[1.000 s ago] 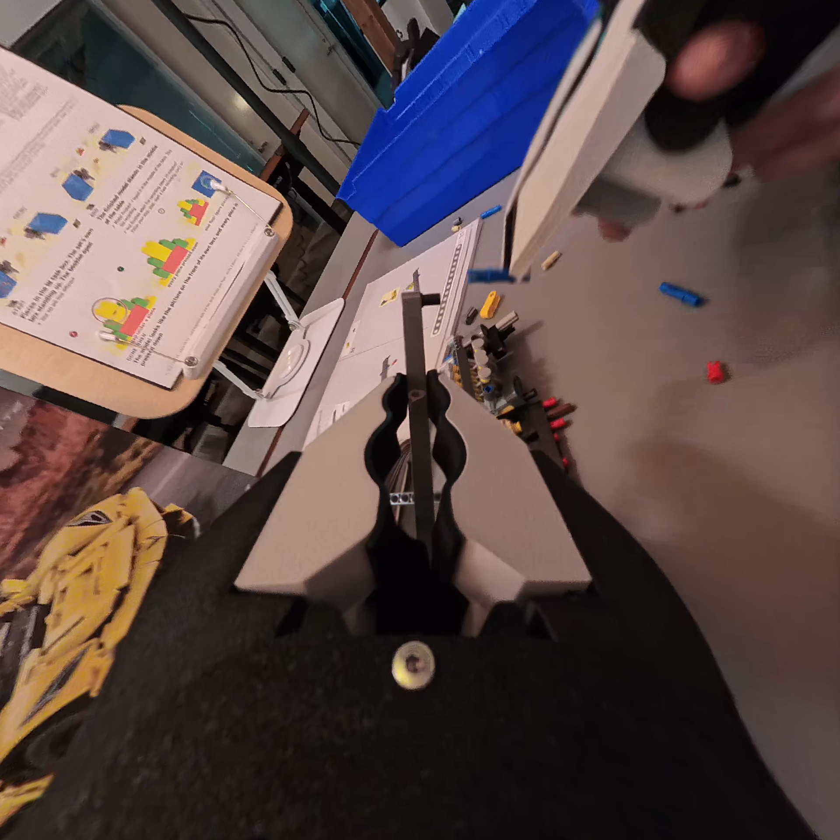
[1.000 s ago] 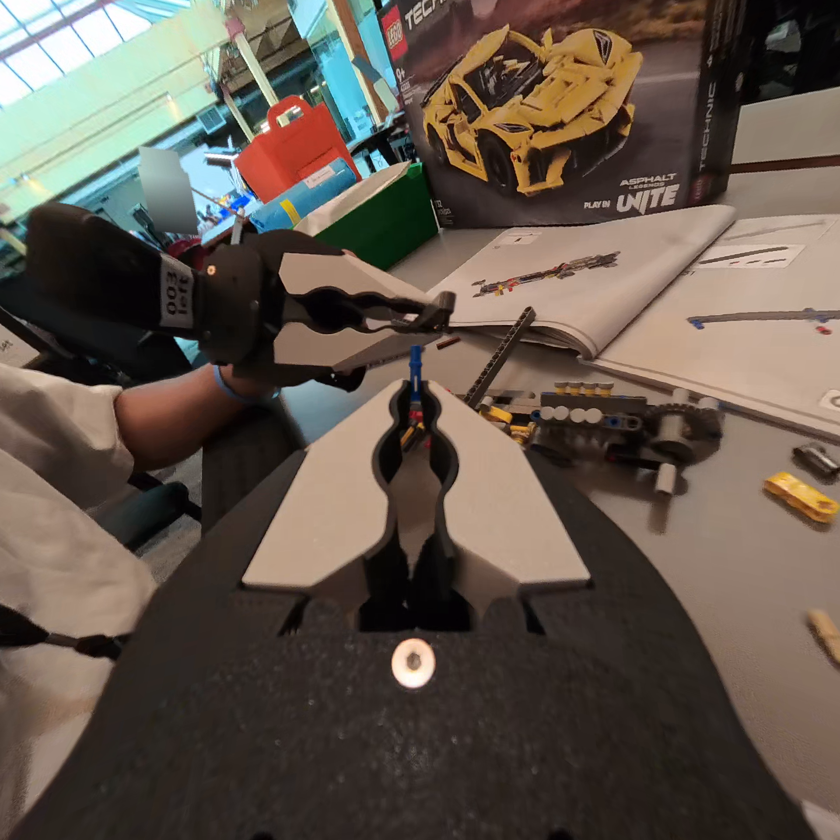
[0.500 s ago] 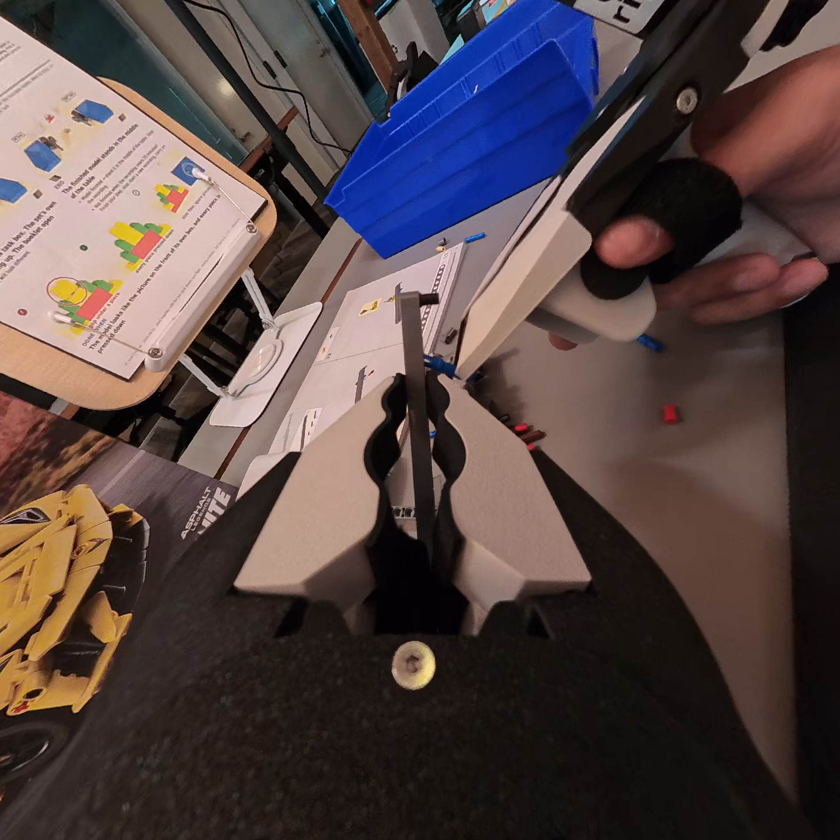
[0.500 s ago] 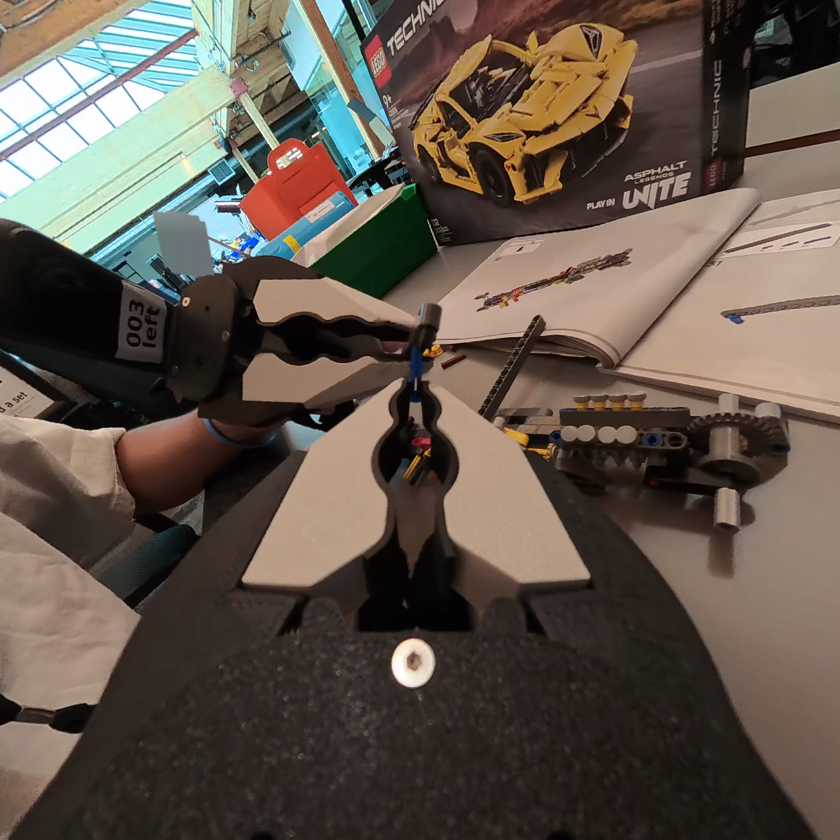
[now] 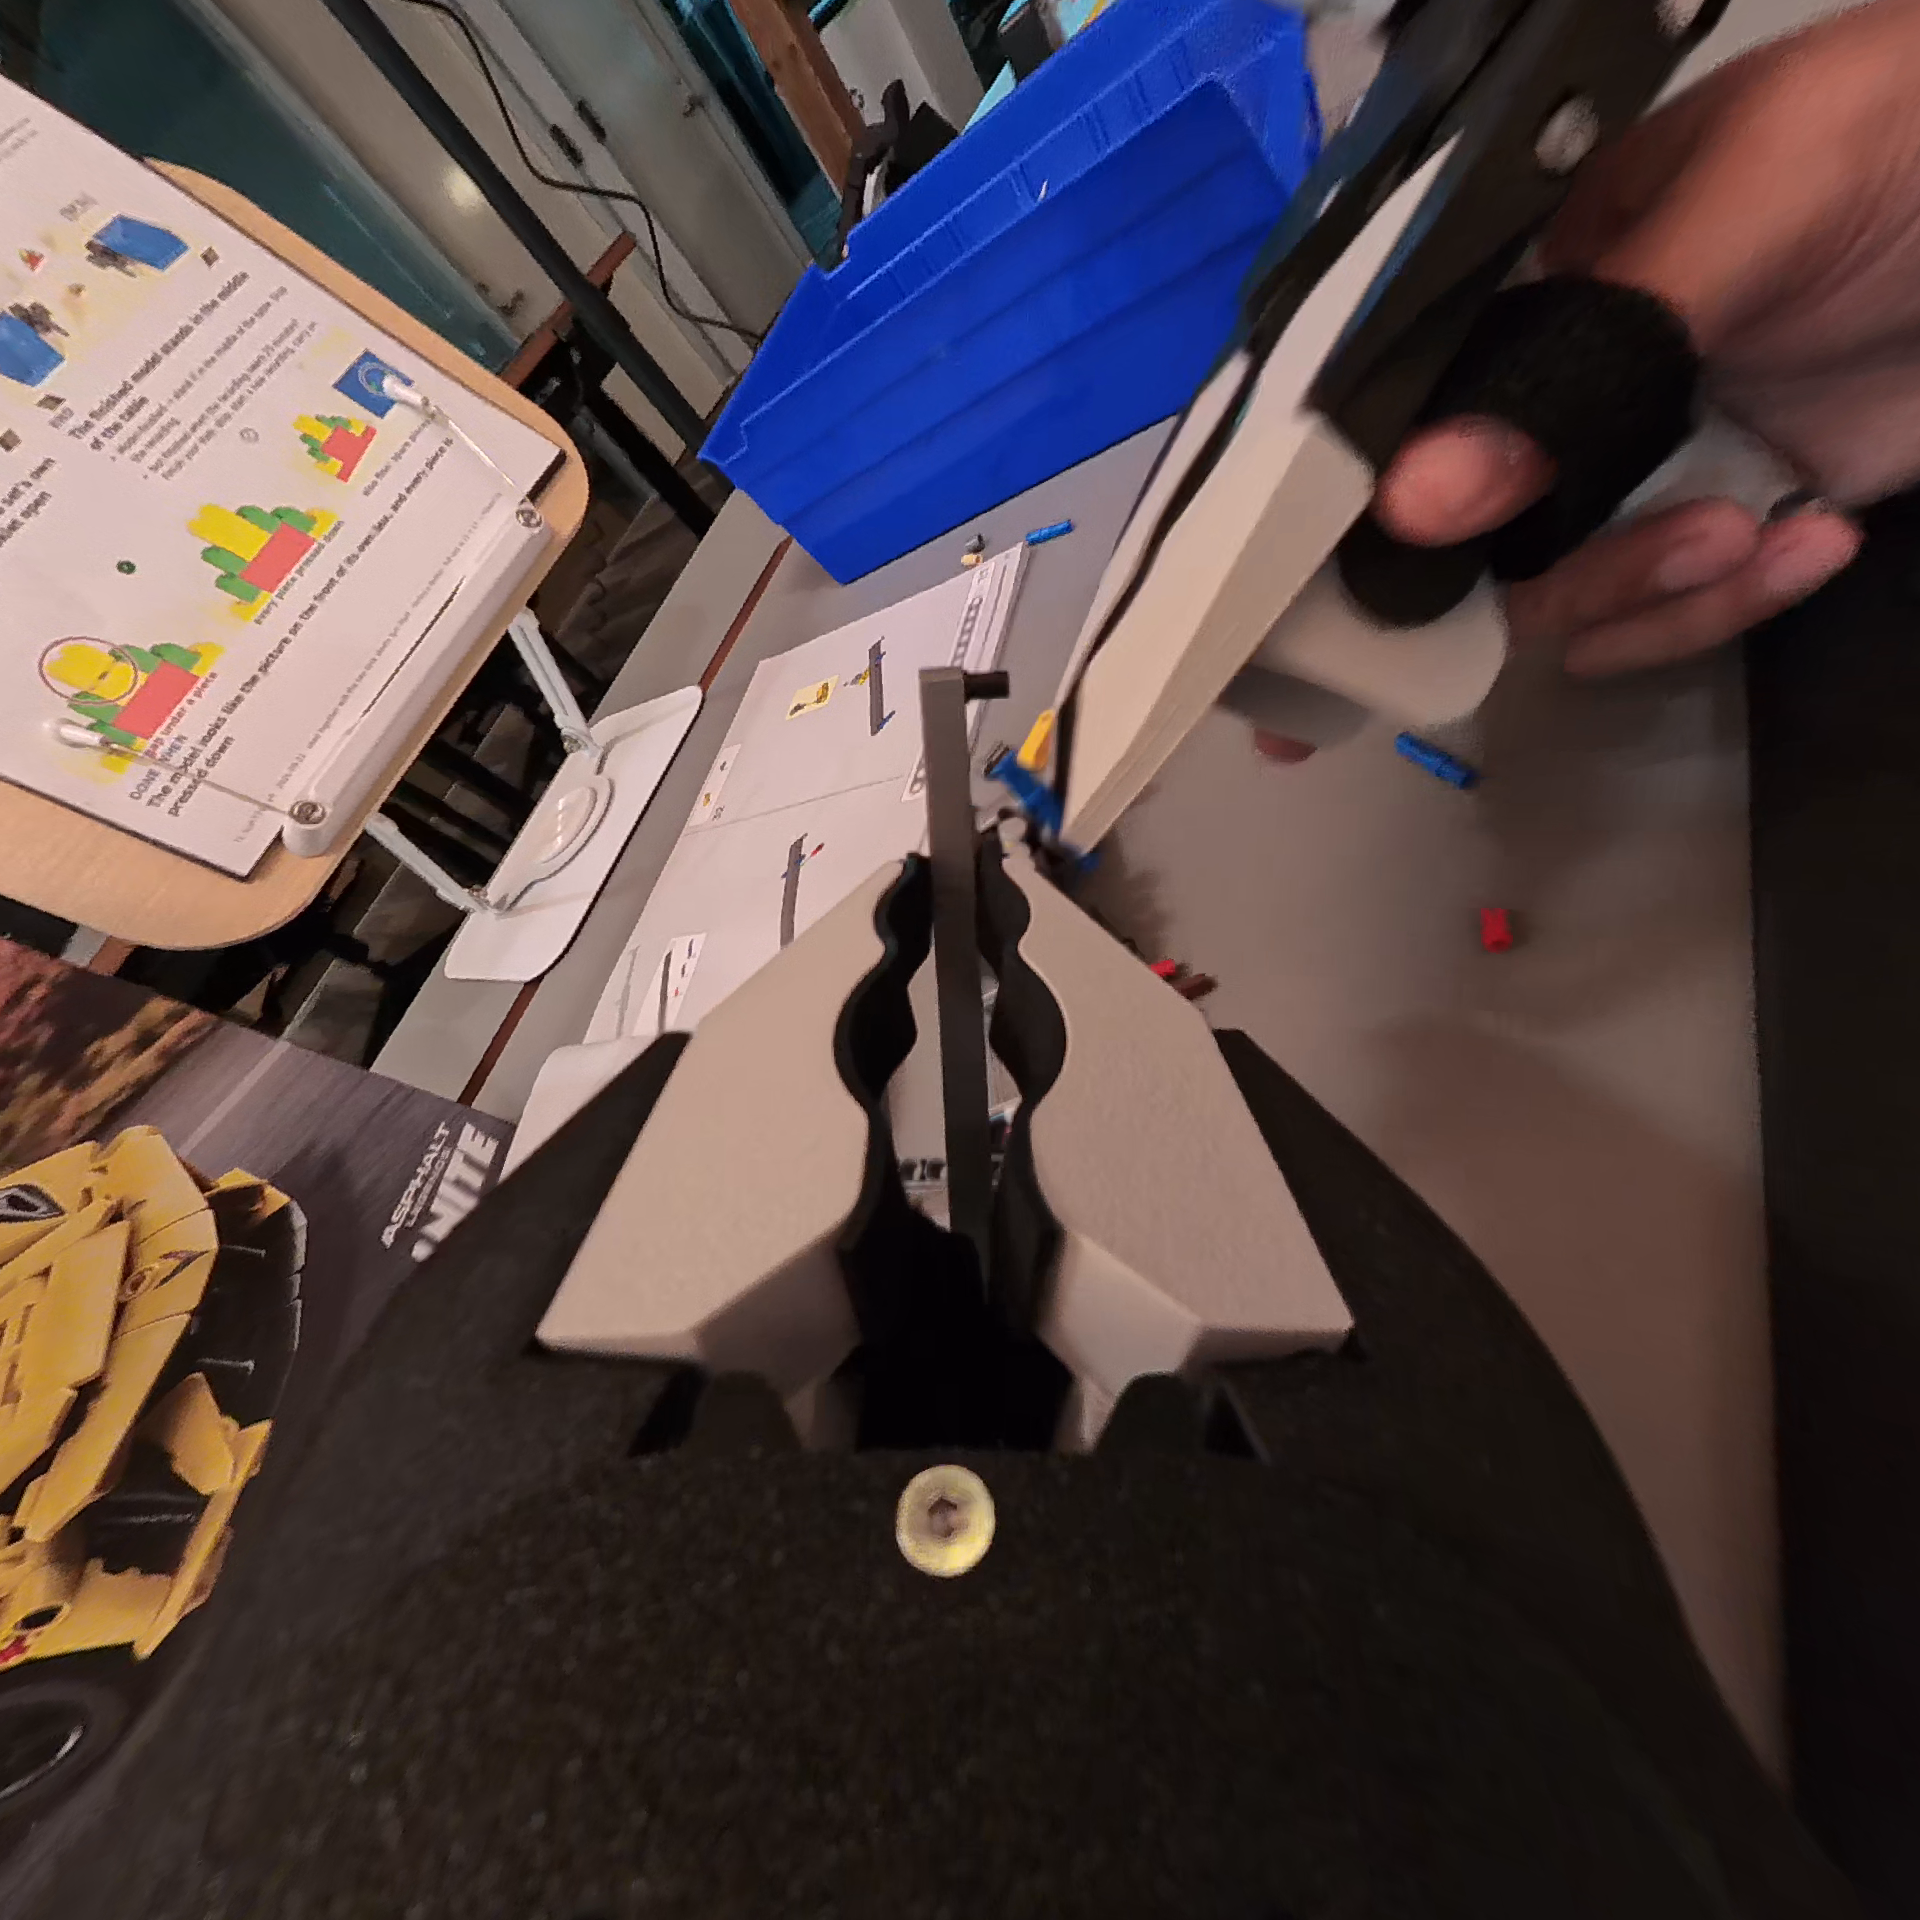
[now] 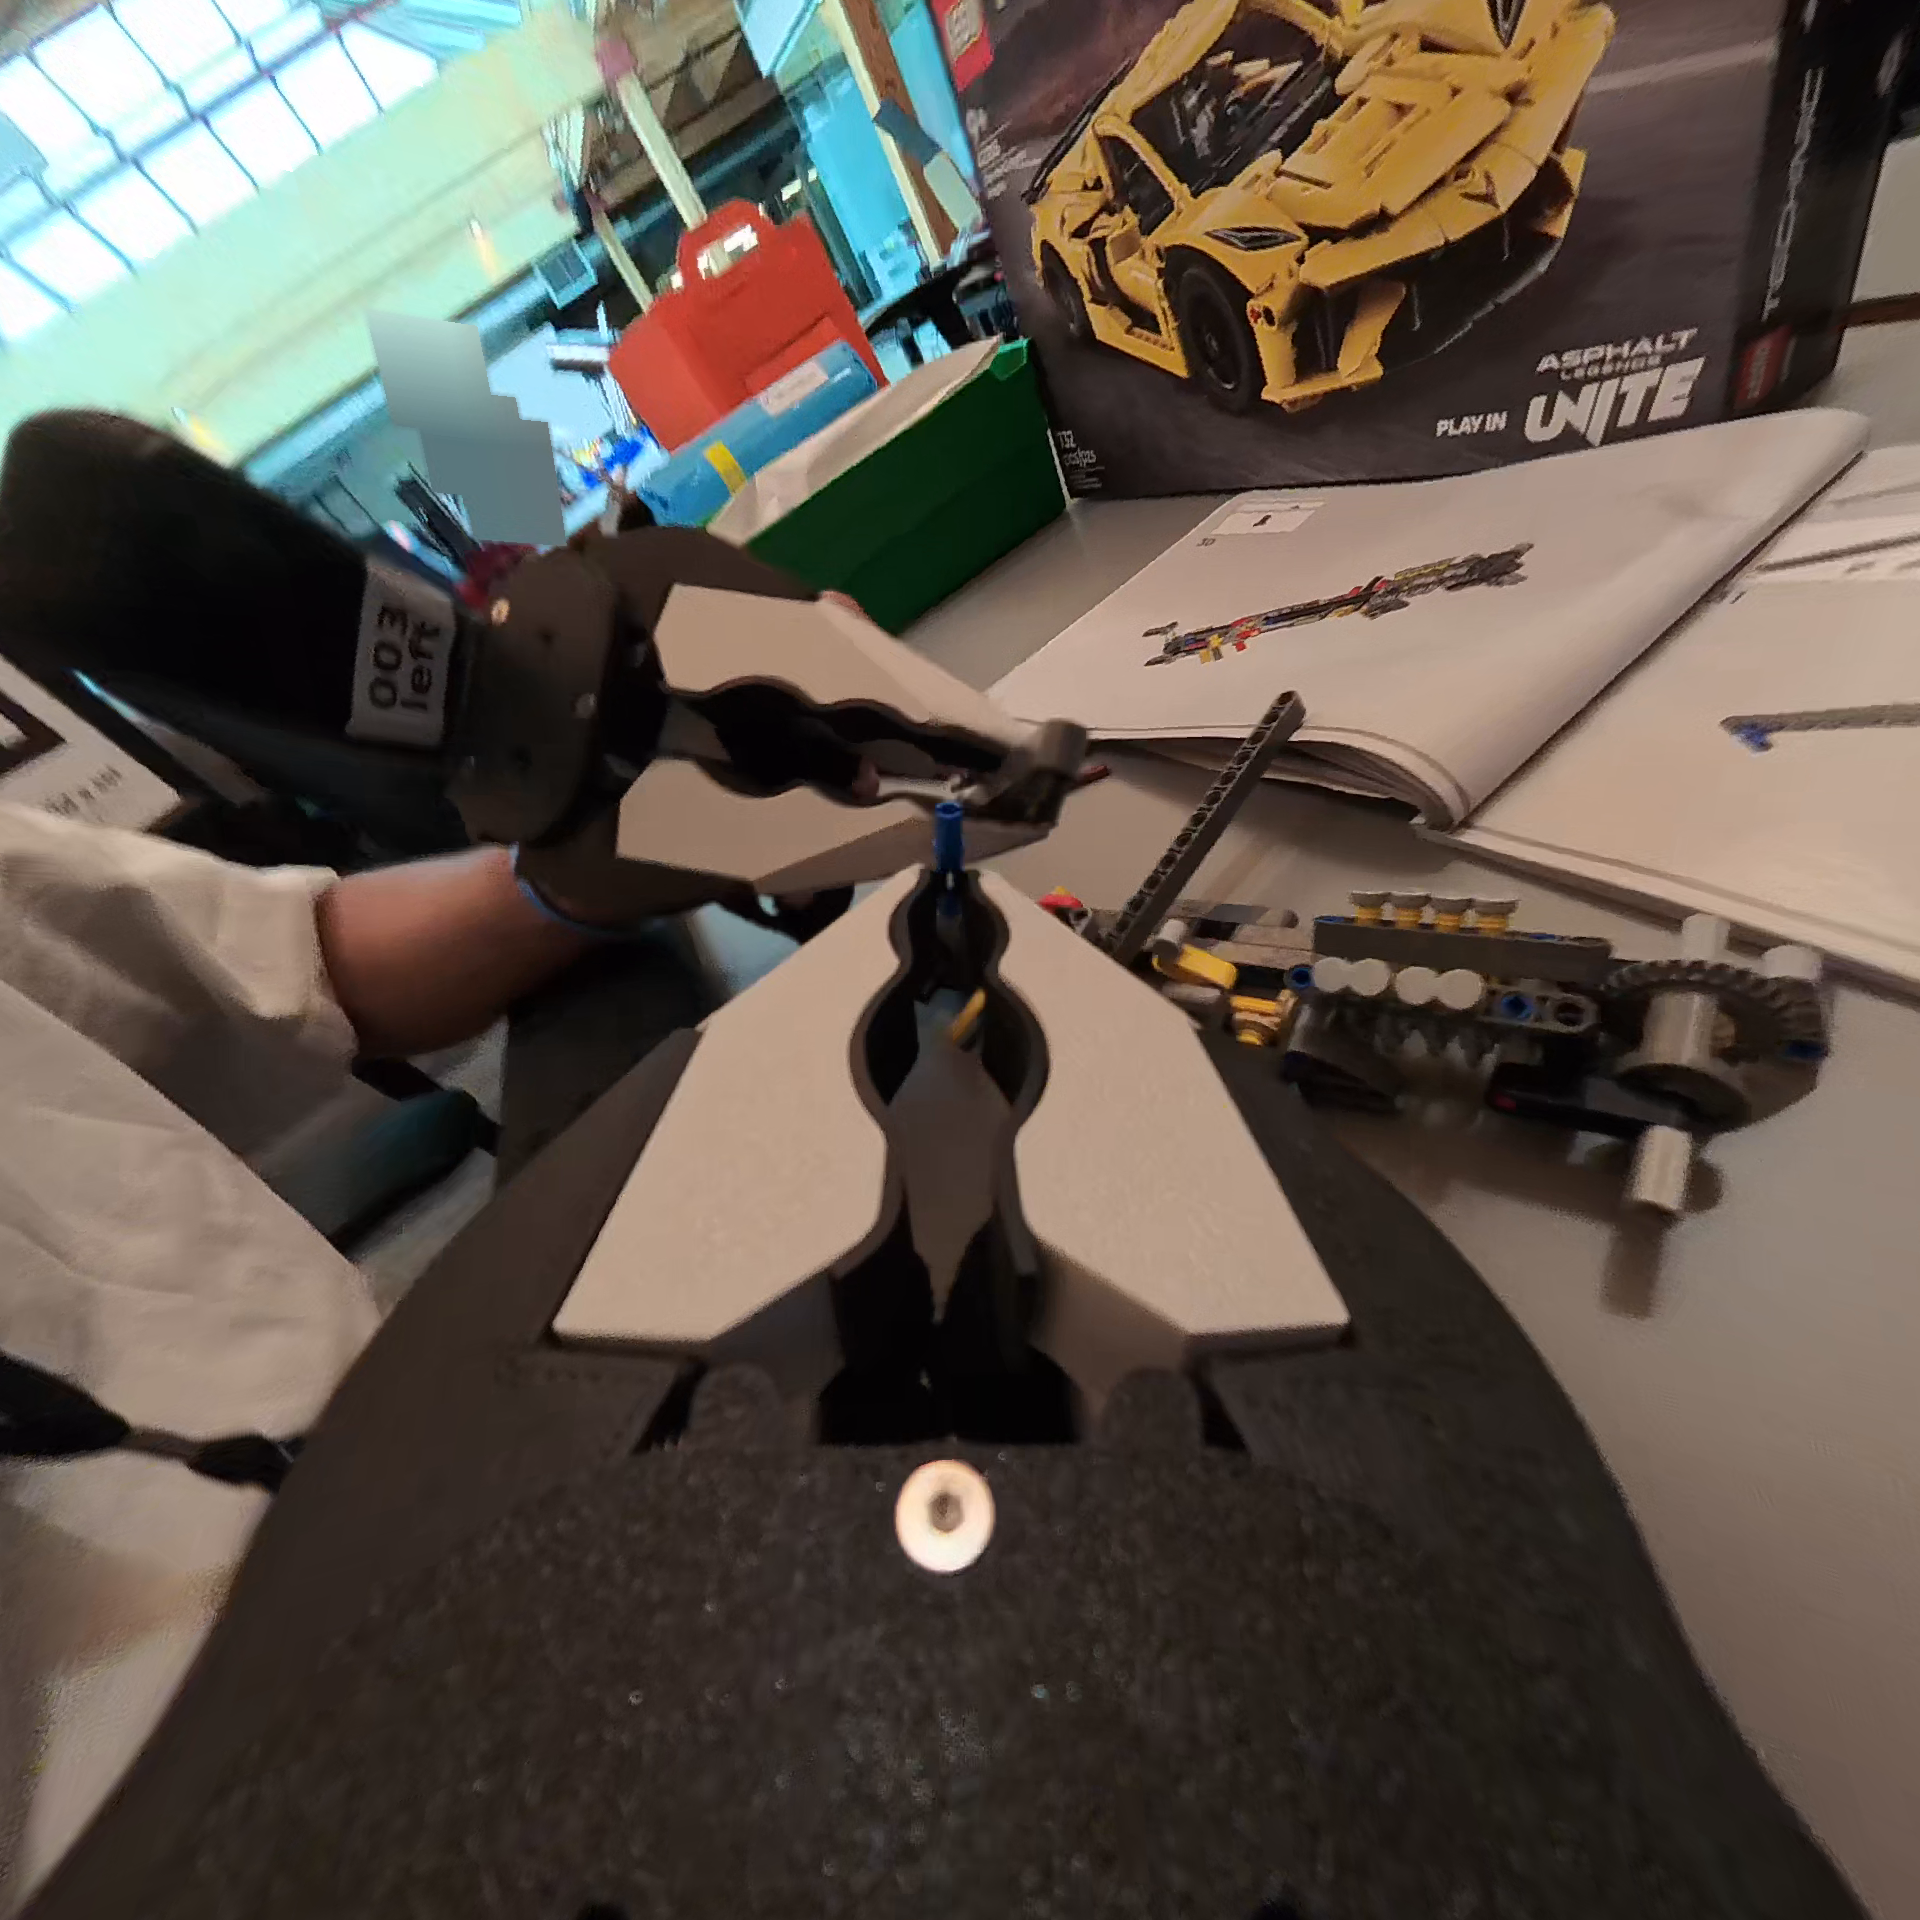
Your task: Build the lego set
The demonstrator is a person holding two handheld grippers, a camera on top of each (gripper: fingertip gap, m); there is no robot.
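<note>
My left gripper [image 5: 951,868] is shut on a long dark grey beam [image 5: 951,935] that sticks out ahead, with a black pin [image 5: 987,684] at its far end. My right gripper [image 6: 948,883] is shut on a small blue pin [image 6: 948,831], held upright just under the beam's tip. In the left wrist view the right gripper [image 5: 1070,821] comes in from the upper right, and the blue pin [image 5: 1023,779] sits just beside the beam. The left gripper [image 6: 1039,769] also shows in the right wrist view. A part-built assembly with gears [image 6: 1507,997] lies on the table.
An open instruction booklet [image 6: 1455,644] and the set's box [image 6: 1403,208] lie behind the assembly. A second black beam [image 6: 1216,821] leans there. A blue bin [image 5: 1018,312], a sheet on a stand [image 5: 208,520], a loose blue pin [image 5: 1434,758] and a red one [image 5: 1494,928] are around. The grippers are tip to tip, or close to it.
My right gripper has brought the blue pin in from the right, up to the beam's far end. The left gripper has kept its hold on the beam, shifting slightly.
</note>
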